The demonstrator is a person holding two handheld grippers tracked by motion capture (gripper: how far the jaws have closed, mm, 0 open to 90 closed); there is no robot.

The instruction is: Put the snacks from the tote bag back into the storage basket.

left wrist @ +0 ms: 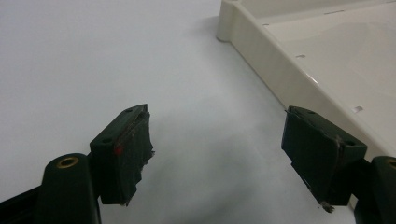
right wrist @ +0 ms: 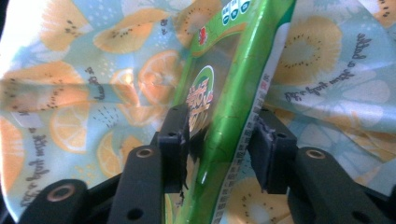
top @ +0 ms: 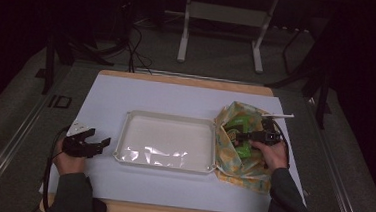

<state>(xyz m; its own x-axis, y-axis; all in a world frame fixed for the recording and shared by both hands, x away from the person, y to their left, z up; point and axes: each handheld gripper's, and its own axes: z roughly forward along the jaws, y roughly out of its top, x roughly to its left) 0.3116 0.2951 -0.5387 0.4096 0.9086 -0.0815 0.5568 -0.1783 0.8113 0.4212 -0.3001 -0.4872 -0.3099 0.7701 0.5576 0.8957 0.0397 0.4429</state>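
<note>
A fruit-print cloth bag (top: 232, 161) lies open at the right of the table, with green packets (top: 236, 124) inside it. My right gripper (top: 240, 137) reaches into the bag from the right. In the right gripper view its jaws (right wrist: 219, 140) are shut on a glossy green packet (right wrist: 229, 84), one pad pressing on each side, with the bag's fabric (right wrist: 93, 70) behind. My left gripper (top: 99, 136) rests low over the white table cover, just left of the cream tray (top: 167, 116). Its jaws (left wrist: 219, 140) stand wide open with nothing between them.
The cream tray's rim (left wrist: 280, 74) runs close along the right of my left gripper. A white cord tip (top: 281, 115) sticks out at the bag's far side. Table edges run along front and back; a metal stand (top: 222, 18) is on the floor beyond.
</note>
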